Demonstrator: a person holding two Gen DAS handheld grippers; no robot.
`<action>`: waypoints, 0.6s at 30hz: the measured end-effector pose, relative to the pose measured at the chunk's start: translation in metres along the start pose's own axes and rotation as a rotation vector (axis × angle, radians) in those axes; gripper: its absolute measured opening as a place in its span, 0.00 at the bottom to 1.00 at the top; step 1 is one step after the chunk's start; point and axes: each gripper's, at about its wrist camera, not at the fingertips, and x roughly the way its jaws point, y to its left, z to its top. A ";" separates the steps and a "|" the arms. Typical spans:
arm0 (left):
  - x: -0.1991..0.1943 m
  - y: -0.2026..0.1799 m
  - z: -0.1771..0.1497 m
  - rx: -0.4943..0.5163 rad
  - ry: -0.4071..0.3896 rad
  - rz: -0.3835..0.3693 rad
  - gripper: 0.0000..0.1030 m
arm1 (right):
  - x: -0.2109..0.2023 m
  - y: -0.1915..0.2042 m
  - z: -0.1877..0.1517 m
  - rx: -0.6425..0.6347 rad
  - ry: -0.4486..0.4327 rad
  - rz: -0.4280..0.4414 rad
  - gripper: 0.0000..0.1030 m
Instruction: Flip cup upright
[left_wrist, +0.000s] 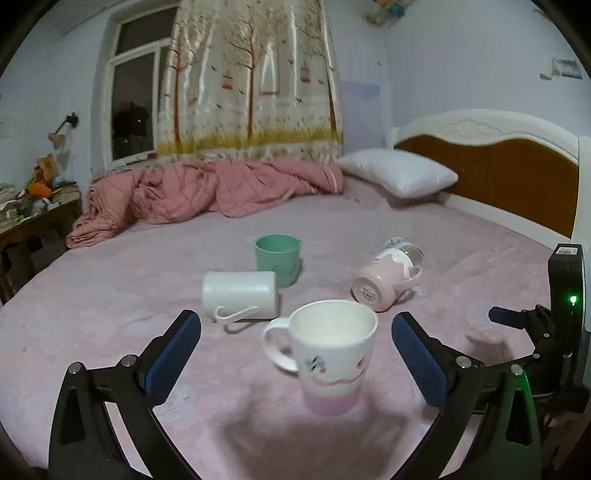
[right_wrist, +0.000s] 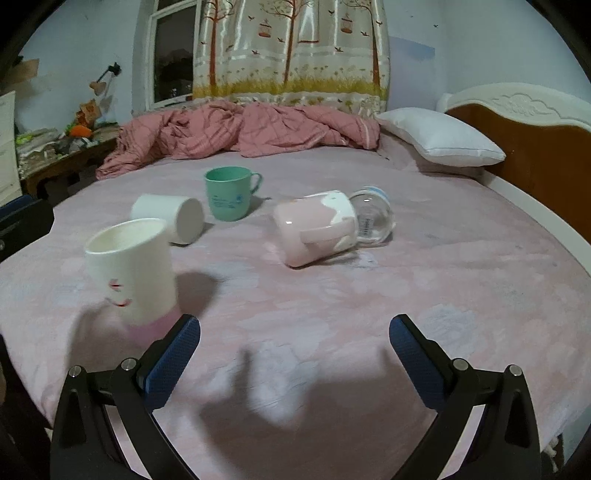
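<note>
A white mug with a pink base (left_wrist: 332, 354) (right_wrist: 133, 273) stands upright on the pink bed sheet, between the wide-open fingers of my left gripper (left_wrist: 295, 350), which does not touch it. A plain white mug (left_wrist: 240, 295) (right_wrist: 170, 218) lies on its side behind it. A pink mug (left_wrist: 380, 284) (right_wrist: 314, 229) lies on its side, and a clear glass jar (left_wrist: 410, 251) (right_wrist: 373, 218) lies by it. A green cup (left_wrist: 279, 258) (right_wrist: 227, 195) stands upright. My right gripper (right_wrist: 295, 350) is open and empty over bare sheet; it also shows in the left wrist view (left_wrist: 517, 317).
A crumpled pink quilt (left_wrist: 207, 195) and a white pillow (left_wrist: 399, 173) lie at the far side of the bed. A wooden headboard (left_wrist: 517, 170) is on the right. A cluttered side table (left_wrist: 33, 206) stands at the left.
</note>
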 end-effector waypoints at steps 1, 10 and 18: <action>-0.005 0.005 -0.004 -0.015 -0.011 0.003 1.00 | -0.003 0.002 -0.002 0.005 -0.003 0.012 1.00; -0.012 0.044 -0.036 -0.138 -0.014 -0.013 1.00 | -0.018 0.021 -0.019 -0.003 -0.050 0.052 1.00; -0.027 0.046 -0.048 -0.124 -0.115 0.060 1.00 | -0.016 0.033 -0.024 -0.049 -0.056 0.053 1.00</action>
